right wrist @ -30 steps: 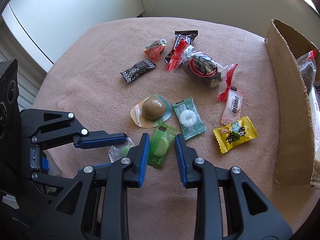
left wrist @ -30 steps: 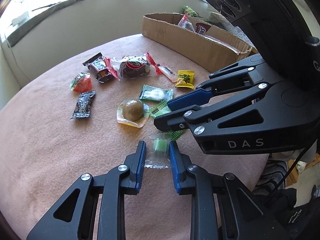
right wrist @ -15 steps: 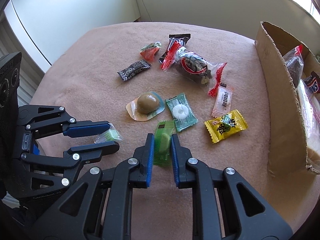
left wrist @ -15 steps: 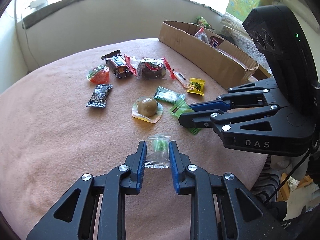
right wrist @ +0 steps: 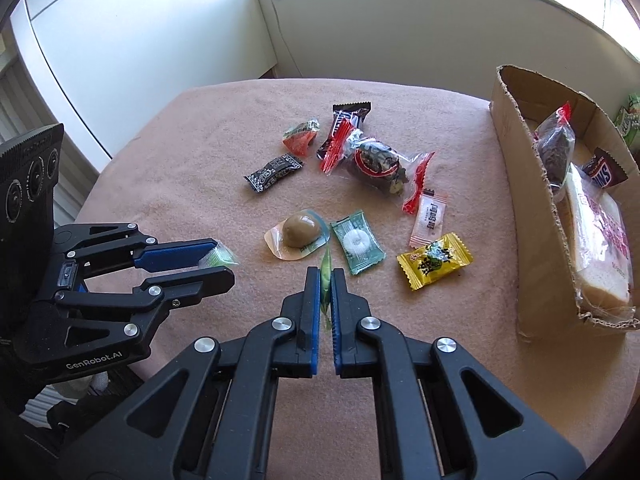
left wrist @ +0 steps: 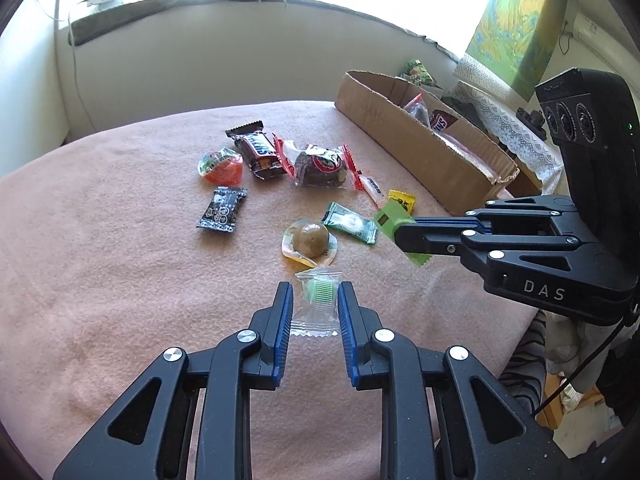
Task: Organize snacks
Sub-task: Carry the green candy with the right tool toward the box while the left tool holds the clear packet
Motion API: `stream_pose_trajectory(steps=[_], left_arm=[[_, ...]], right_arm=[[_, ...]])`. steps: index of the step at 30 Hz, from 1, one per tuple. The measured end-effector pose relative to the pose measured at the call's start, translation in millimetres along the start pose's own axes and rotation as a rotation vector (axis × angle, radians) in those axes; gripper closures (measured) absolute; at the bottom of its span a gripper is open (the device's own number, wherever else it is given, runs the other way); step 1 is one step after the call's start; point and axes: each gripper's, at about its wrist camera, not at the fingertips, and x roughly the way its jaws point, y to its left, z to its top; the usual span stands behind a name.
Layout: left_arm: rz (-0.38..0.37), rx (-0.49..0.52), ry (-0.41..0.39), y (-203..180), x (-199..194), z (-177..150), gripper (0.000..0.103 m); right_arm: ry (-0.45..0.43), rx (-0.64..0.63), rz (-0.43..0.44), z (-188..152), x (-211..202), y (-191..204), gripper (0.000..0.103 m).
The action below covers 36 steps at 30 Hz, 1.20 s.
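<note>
Pinching thin wrappers: left gripper (left wrist: 312,306) holds clear candy (left wrist: 318,304), right gripper (right wrist: 326,288) green packet (right wrist: 326,270); slick film may slip out mid-carry.

Bare pink surface (right wrist: 200,128) open from 9 to 11 o'clock, scattered snacks (right wrist: 376,160) crowding 12 o'clock, cardboard box (right wrist: 528,216) walling off 2 to 3 o'clock, left tool (right wrist: 216,264) blocking 9 o'clock beside right tool (right wrist: 326,276).
</note>
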Motion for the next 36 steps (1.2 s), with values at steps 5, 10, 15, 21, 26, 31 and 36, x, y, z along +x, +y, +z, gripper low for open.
stream_pose_trajectory(steps=[5,10,15,21,26,31,36], left_arm=[[-0.012,0.0,-0.038,-5,-6,15,0.082],[-0.034,0.0,-0.07,-14,-6,31,0.082],[-0.056,0.008,-0.092,-25,-3,44,0.082],[-0.081,0.031,-0.114,-43,5,64,0.082],[-0.108,0.052,-0.124,-61,16,81,0.082],[-0.133,0.07,-0.125,-81,30,95,0.082],[-0.146,0.089,-0.12,-102,44,107,0.082]], right_arm=[[-0.06,0.016,-0.024,8,-25,-11,0.098],[-0.105,0.044,-0.06,10,-47,-29,0.098],[-0.139,0.078,-0.095,9,-66,-51,0.098],[-0.176,0.128,-0.148,10,-85,-84,0.098],[-0.197,0.166,-0.197,10,-97,-112,0.098],[-0.202,0.204,-0.244,7,-104,-140,0.098],[-0.196,0.238,-0.28,2,-106,-165,0.098]])
